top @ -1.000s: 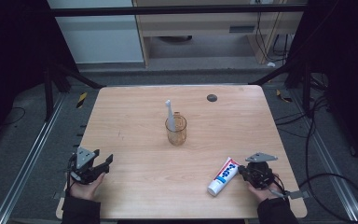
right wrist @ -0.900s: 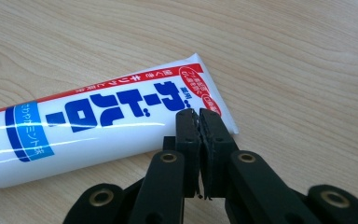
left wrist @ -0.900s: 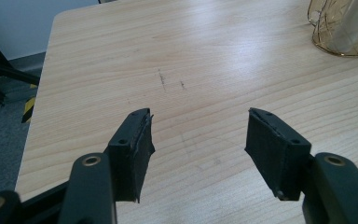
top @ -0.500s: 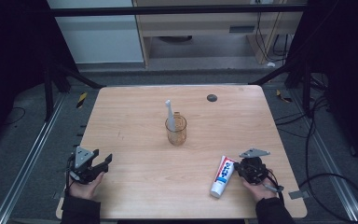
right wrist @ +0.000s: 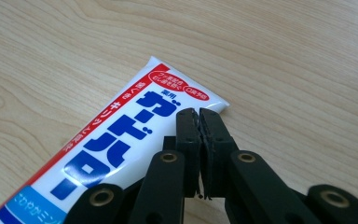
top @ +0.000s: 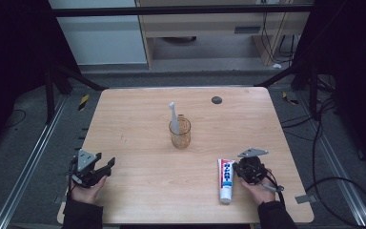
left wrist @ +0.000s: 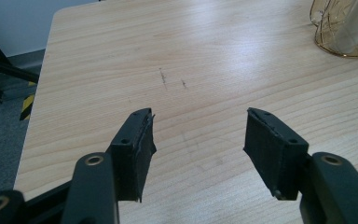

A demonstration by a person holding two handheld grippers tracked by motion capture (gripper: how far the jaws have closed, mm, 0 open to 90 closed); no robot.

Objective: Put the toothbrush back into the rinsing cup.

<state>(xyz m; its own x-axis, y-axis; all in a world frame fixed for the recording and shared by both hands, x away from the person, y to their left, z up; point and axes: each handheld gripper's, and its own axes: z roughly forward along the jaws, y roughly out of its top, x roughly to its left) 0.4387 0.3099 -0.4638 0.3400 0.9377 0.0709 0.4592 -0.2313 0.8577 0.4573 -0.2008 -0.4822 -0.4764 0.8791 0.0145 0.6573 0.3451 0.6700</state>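
Observation:
A white toothpaste tube (top: 226,179) with blue and red lettering lies on the wooden table (top: 138,109) near its front right, pointing nearly straight front to back. My right gripper (top: 237,168) sits at the tube's right side. In the right gripper view its jaws (right wrist: 199,112) are shut together with nothing seen between them, their tips at the edge of the tube (right wrist: 121,140) near its crimped end. My left gripper (top: 108,164) rests at the front left, open, with bare wood between its pads (left wrist: 198,126). A clear amber cup (top: 179,133) holding a white toothbrush (top: 173,117) stands mid-table.
A small dark round object (top: 216,99) lies near the table's far edge. The cup (left wrist: 345,28) appears at the top right of the left gripper view. Black frame bars and cables surround the table, with grey floor on both sides.
My right gripper has shifted left, and the toothpaste tube has swung from a tilted lie to nearly straight front to back, moving a little left. The left gripper has stayed put.

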